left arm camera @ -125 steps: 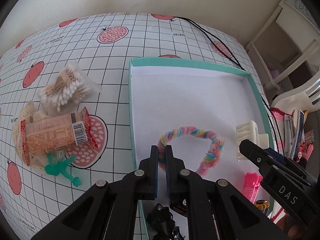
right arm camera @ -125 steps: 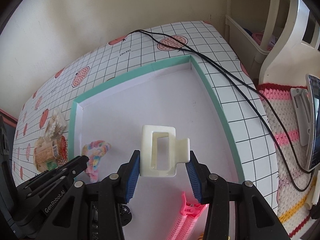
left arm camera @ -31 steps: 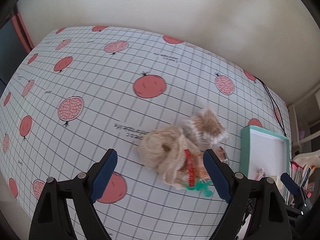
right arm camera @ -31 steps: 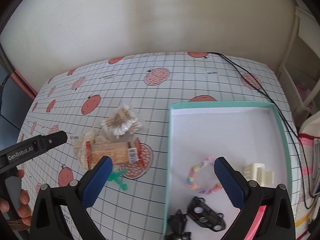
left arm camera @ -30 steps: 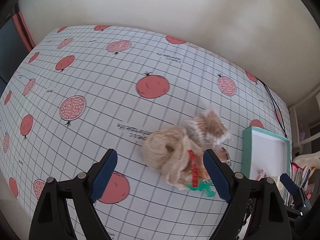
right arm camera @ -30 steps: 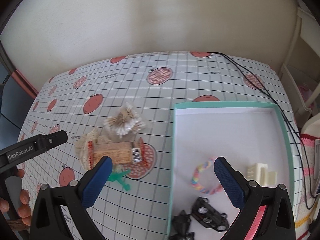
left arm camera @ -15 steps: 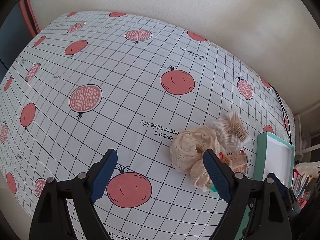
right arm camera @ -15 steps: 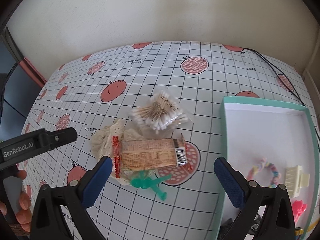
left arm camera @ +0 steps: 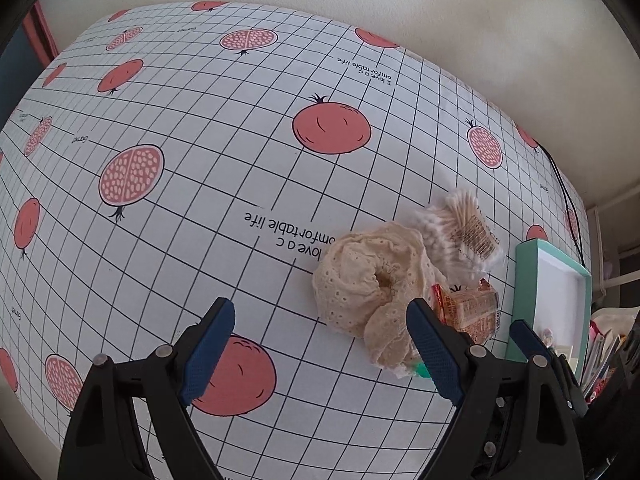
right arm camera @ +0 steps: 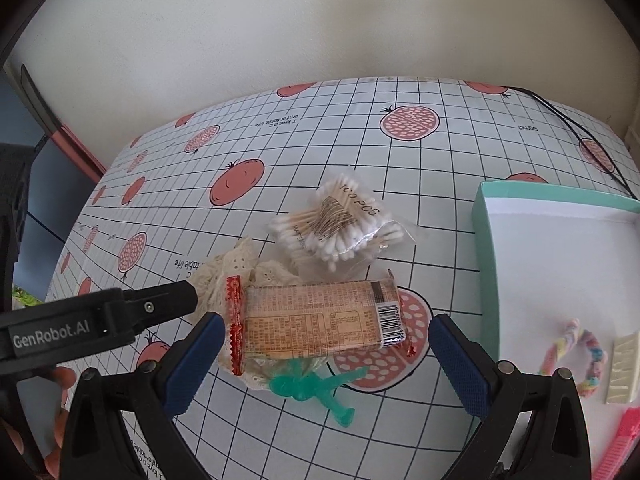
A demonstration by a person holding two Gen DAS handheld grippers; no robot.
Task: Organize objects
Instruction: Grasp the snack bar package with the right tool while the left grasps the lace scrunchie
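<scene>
We held the left tongs (left arm camera: 320, 346) spread wide above the pomegranate-print tabletop (left arm camera: 224, 168), with nothing between the blue pads. We held the right tongs (right arm camera: 324, 364) likewise spread and empty, above a cluster of loose items.

Cluster, right wrist view:
- The snack packet (right arm camera: 320, 322) lay flat on top of the cream lace scrunchie (right arm camera: 232, 266).
- The bag of cotton swabs (right arm camera: 340, 224) lay just beyond the packet, touching the scrunchie.
- The green plastic toy figure (right arm camera: 316, 388) lay at the packet's near edge, partly under it.

The teal-rimmed box (right arm camera: 486, 256) stood to the right of the cluster. Inside it lay the pastel twisted hair tie (right arm camera: 576, 356), the cream hair claw (right arm camera: 622, 366) beside it, and a pink clip (right arm camera: 618, 442) at the near edge. A black cable (right arm camera: 576, 128) ran across the far right of the tabletop.
</scene>
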